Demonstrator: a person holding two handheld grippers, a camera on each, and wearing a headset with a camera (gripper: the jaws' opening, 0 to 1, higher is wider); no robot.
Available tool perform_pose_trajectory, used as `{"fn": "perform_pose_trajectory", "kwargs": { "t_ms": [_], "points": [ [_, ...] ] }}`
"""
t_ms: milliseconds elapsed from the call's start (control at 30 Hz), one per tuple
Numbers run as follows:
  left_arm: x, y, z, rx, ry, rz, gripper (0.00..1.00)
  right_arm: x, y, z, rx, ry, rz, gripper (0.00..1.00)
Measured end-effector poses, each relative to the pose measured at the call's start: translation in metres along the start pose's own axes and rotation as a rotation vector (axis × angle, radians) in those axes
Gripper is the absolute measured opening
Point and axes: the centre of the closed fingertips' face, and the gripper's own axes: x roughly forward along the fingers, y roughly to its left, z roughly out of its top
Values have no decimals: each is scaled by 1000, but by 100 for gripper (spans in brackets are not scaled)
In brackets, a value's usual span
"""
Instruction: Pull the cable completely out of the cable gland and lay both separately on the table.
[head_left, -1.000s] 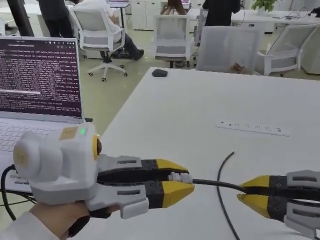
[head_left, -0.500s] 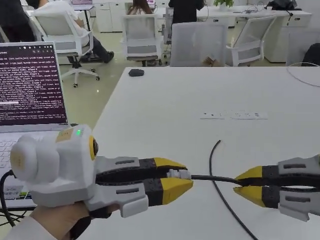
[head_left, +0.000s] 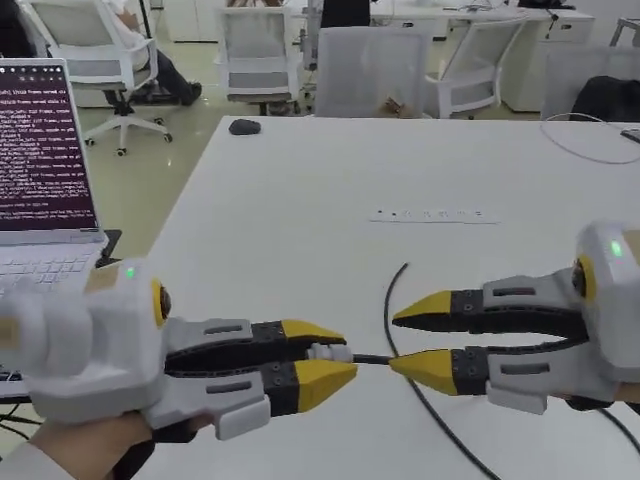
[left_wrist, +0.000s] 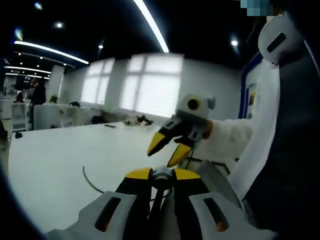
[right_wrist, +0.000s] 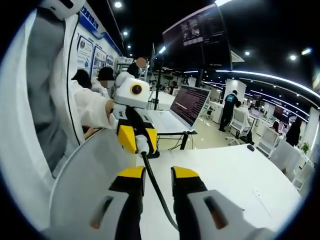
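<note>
left gripper (head_left: 347, 355) fingers are clamped on the white cable gland (head_left: 330, 353), held above the tabletop (head_left: 300, 220) near 6 o'clock in the head view. right gripper (head_left: 394, 343) sits at its 3 o'clock, fingers spread apart, the black cable (head_left: 388, 305) passing between them and trailing toward 5 o'clock

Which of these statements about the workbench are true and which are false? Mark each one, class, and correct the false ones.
1. The left tongs are shut on the cable gland. True.
2. The right tongs are clamped shut on the cable. False: they are open, and the cable runs between their jaws.
3. The cable is plugged into the cable gland. True.
4. The laptop has its lid closed. False: it stands open, with text on its screen.
</note>
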Motion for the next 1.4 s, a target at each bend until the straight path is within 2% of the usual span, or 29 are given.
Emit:
{"fn": "perform_pose_trajectory", "kwargs": {
  "t_ms": [167,233,333,500,567,633,733,800,867,1033,1200,1300,1400],
  "points": [
    [4,1,3,-20,-9,5,17,10,12,-4,-55,25,89,20],
    [8,2,5,-27,-20,8,17,12,11,-7,-61,32,88,17],
    [12,3,3,-37,-16,11,17,12,4,-10,-57,25,76,6],
    [12,4,2,-35,-16,36,17,13,0,-11,-2,-15,85,6],
    [13,0,-4,22,32,38,17,13,1,-9,-3,-21,83,6],
    [14,-1,-10,39,70,38,18,12,2,-10,-6,-34,87,6],
    [13,7,-9,6,43,83,17,15,3,-13,24,-46,83,6],
    [12,10,-8,-43,17,86,17,16,4,-13,37,-54,82,5],
    [12,11,-12,-55,24,85,17,17,4,-14,35,-53,77,5],
    [11,12,-19,-89,16,77,17,18,7,-22,45,-29,74,5],
    [4,14,-29,-111,29,63,17,12,6,-44,86,22,40,5],
    [-2,16,-30,-124,18,65,17,6,3,-61,105,82,12,5],
    [-8,17,-30,-126,6,75,17,-1,2,-68,117,105,-7,5]
  ]
}}
